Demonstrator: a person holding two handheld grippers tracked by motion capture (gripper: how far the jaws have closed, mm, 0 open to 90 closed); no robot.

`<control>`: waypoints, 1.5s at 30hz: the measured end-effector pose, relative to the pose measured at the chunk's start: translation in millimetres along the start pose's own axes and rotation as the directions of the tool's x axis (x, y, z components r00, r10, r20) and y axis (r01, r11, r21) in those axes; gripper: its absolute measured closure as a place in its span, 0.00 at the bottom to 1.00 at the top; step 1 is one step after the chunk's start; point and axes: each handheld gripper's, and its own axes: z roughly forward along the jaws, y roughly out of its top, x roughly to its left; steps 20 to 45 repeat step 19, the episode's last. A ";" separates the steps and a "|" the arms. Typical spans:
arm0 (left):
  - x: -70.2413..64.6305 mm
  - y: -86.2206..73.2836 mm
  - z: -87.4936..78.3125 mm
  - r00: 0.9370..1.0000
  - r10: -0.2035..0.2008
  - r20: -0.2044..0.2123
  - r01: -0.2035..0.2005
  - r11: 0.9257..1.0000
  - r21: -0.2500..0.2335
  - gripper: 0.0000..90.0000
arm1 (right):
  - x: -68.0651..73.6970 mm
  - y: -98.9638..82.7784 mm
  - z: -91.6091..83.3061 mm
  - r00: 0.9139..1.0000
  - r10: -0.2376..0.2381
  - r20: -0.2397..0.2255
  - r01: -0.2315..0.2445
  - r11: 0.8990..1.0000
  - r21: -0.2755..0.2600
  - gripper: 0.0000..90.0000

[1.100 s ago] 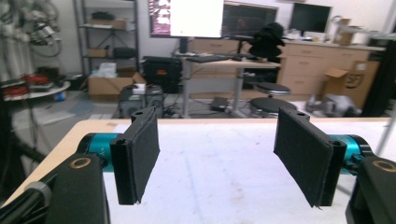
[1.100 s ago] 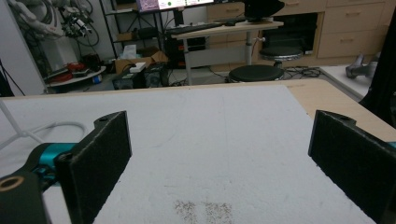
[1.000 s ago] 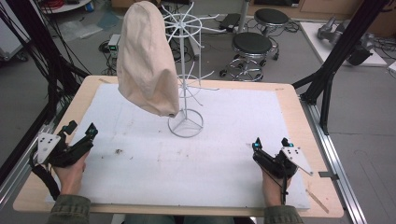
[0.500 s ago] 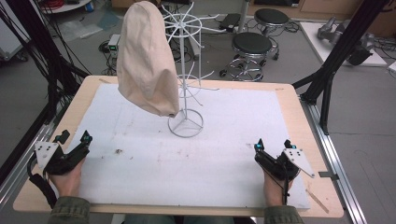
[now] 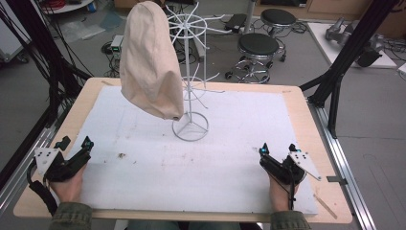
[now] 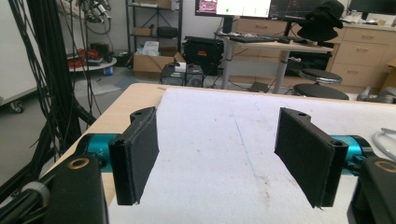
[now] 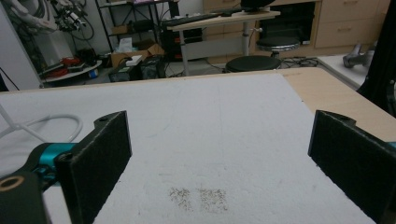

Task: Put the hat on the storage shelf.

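Observation:
A beige cloth hat hangs over the left side of a white wire rack, which stands on a ring base at the middle of the white mat. My left gripper rests open at the mat's near-left edge, with nothing between its jaws; the left gripper view shows my left gripper over bare mat. Near the front right, my right gripper is also open and empty. In the right gripper view, my right gripper stands above a faint brown stain.
The mat covers a wooden table framed by black struts. Black stools and cables lie on the floor beyond the far edge. The rack's base ring curves in at the left of the right gripper view.
My left gripper drew back toward the near-left corner of the table and then stayed put. The right gripper has barely shifted.

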 end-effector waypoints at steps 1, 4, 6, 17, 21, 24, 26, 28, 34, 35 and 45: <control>-0.2 -0.1 0.2 1.000 -0.002 0.003 0.002 1.000 0.000 0.34 | 0.4 -0.1 0.0 1.000 0.005 -0.001 -0.005 1.000 0.003 0.05; 0.3 -0.5 0.5 1.000 -0.005 0.005 0.005 1.000 0.003 0.34 | 0.7 -0.3 0.5 1.000 -0.001 -0.003 0.001 1.000 0.002 0.05; 0.0 -1.0 0.8 1.000 -0.018 0.010 0.018 1.000 0.010 0.34 | 0.9 -0.4 0.4 1.000 0.000 -0.003 0.000 1.000 0.005 0.05; -6.2 -3.0 2.6 0.999 -0.018 0.044 0.017 0.999 0.031 0.34 | 1.1 -0.8 1.5 1.000 -0.004 -0.012 0.004 1.000 0.011 0.05; -6.6 -3.9 2.7 0.998 -0.031 0.050 0.030 0.999 0.036 0.33 | 0.9 -0.9 2.1 1.000 -0.003 -0.012 0.003 1.000 0.012 0.05; -6.6 -3.9 2.7 0.998 -0.031 0.050 0.030 0.999 0.036 0.33 | 0.9 -0.9 2.1 1.000 -0.003 -0.012 0.003 1.000 0.012 0.05; -6.6 -3.9 2.7 0.998 -0.031 0.050 0.030 0.999 0.036 0.33 | 0.9 -0.9 2.1 1.000 -0.003 -0.012 0.003 1.000 0.012 0.05; -6.6 -3.9 2.7 0.998 -0.031 0.050 0.030 0.999 0.036 0.33 | 0.9 -0.9 2.1 1.000 -0.003 -0.012 0.003 1.000 0.012 0.05; -6.6 -3.9 2.7 0.998 -0.031 0.050 0.030 0.999 0.036 0.33 | 0.9 -0.9 2.1 1.000 -0.003 -0.012 0.003 1.000 0.012 0.05; -6.6 -3.9 2.7 0.998 -0.031 0.050 0.030 0.999 0.036 0.33 | 0.9 -0.9 2.1 1.000 -0.003 -0.012 0.003 1.000 0.012 0.05; -6.6 -3.9 2.7 0.998 -0.031 0.050 0.030 0.999 0.036 0.33 | 0.9 -0.9 2.1 1.000 -0.003 -0.012 0.003 1.000 0.012 0.05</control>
